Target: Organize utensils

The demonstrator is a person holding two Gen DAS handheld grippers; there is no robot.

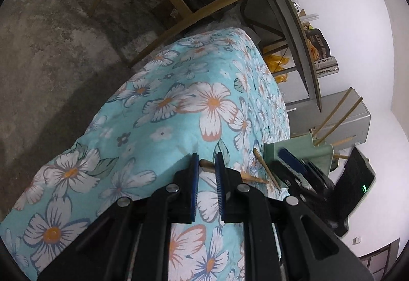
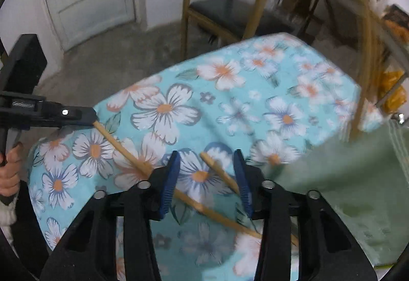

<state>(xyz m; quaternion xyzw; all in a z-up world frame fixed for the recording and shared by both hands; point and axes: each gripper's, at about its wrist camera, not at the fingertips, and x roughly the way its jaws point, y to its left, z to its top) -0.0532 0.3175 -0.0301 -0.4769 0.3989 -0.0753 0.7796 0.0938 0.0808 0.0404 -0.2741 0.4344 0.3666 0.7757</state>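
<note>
A table draped in a soft, slightly rumpled turquoise cloth printed with white and orange flowers carried the scene; its far edge met two wooden chairs with dark seats, standing on a mottled concrete floor. At the table's right edge stood a pale green holder, smooth-walled and apparently plastic, from which two thin wooden chopsticks projected upward at a slant, probably because they leaned against its rim; they appeared already sorted. In the right wrist view this holder showed only as a blurred green mass. Two further chopsticks lay flat on the cloth near the holder: slender, tapered, pale wood. The longer chopstick ran diagonally from near the table's left edge toward its near edge, and the left gripper was closed upon its thick end, the ribbed blue pads set narrowly either side of the wood, a hold suited to lifting the stick by its sturdier part. The shorter chopstick lay nearer the holder. The right gripper hung over both with its blue pads set wide apart and nothing between them touched; whether it was aimed at the shorter stick could only be judged likely. Motion blur softened the right side of that view.
</note>
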